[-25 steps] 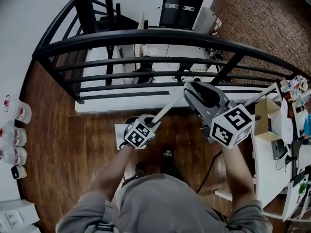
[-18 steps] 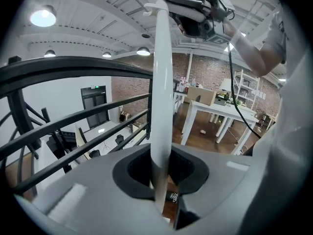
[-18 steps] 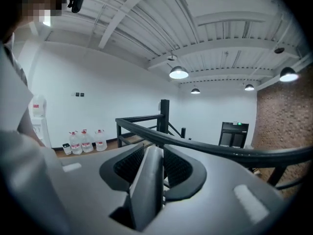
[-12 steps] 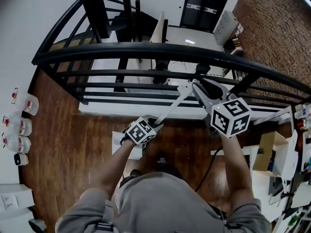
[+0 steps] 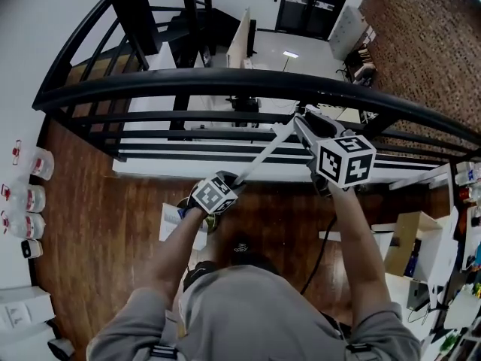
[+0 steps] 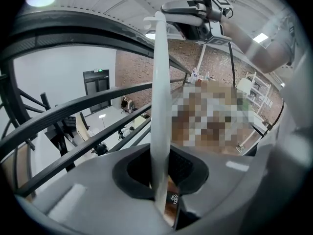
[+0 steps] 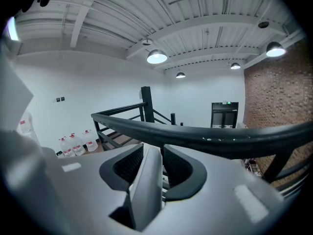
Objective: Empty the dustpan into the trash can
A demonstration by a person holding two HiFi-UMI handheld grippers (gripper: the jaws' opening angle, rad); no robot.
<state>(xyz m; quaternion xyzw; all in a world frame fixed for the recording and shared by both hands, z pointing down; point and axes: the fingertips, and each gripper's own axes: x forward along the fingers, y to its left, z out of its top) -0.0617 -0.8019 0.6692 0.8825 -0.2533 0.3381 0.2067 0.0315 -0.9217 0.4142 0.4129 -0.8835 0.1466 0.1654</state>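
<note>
White plastic filled both claws: the left gripper (image 6: 162, 174) had its jaws drawn in narrow and clamped on the lower part of the pale dustpan handle (image 5: 263, 156), and the right gripper (image 7: 151, 168), jaws set a little wider, was clamped on the same handle near its top end. The handle slanted up from left to right between them, in front of the black railing (image 5: 188, 85). Just below the left gripper, over the wood floor (image 5: 98, 232), a white flat piece (image 5: 171, 228) showed that looked like the dustpan's own pan, half hidden by the arm. Each gripper carried one cube of black-and-white square markers. A small mark beside the handle in the left gripper view was too tiny to read. Three water bottles (image 5: 34, 162) with red labels, unreadable, stood by the left wall. Four ceiling lamps (image 7: 156, 57) hung lit overhead.
</note>
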